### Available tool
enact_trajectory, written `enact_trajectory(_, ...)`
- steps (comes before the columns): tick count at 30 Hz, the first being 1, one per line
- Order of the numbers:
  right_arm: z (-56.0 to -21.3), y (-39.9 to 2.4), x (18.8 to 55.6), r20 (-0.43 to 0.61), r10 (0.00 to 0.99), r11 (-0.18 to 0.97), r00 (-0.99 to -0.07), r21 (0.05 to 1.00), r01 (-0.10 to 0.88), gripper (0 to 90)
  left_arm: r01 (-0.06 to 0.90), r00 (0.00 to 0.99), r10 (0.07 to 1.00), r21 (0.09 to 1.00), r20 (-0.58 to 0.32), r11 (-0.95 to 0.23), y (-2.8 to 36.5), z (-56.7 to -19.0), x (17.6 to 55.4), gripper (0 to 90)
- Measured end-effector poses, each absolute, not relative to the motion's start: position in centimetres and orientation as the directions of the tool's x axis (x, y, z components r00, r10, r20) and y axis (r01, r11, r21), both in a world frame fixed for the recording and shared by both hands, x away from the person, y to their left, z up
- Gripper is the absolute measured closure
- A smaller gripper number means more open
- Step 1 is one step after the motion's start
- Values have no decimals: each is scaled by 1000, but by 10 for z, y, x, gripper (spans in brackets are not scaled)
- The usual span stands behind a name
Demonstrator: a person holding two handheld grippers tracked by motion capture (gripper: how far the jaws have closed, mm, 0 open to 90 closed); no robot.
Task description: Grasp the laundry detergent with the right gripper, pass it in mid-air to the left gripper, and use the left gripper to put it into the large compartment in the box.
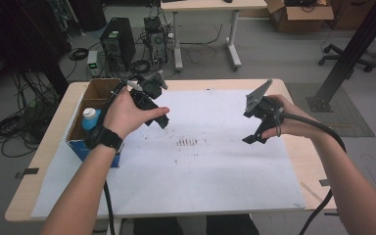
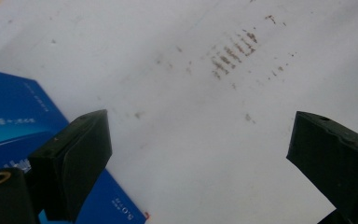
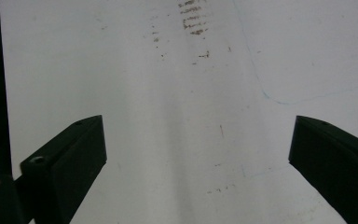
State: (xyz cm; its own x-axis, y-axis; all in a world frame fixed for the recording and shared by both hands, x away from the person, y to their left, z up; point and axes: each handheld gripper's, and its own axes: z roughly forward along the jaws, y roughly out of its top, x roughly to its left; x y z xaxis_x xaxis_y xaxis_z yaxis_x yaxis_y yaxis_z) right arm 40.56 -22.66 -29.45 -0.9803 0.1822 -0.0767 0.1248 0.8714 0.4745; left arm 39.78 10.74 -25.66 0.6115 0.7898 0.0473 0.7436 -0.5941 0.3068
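Left gripper (image 1: 159, 117) and right gripper (image 1: 259, 132) hover above the white paper-covered tabletop (image 1: 200, 176), fingers apart, empty. At far left, the blue-sided open cardboard box (image 1: 78, 142) holds a white-capped blue bottle (image 1: 90, 117), probably light, rigid; grasp its body.

My left hand (image 1: 127, 113) hides much of my left gripper (image 1: 157, 120). The box (image 2: 14, 116) print is too blurred to read.

A sheet of paper (image 1: 210, 166) covered most of the table (image 1: 293, 147); a cardboard box (image 1: 90, 95) sat on the table's left edge, a bottle (image 1: 90, 117) inside it; marks (image 1: 187, 142) lay mid-sheet, between left gripper (image 1: 159, 120) and right gripper (image 1: 254, 137).
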Motion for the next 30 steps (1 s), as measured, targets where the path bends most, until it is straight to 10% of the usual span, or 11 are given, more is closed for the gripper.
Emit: enact_trajectory(30, -295, -223, 403, -68, 165, 873, -984, 473, 114, 36, 722, 655, 756, 282, 17, -632, 92, -272, 395, 67)
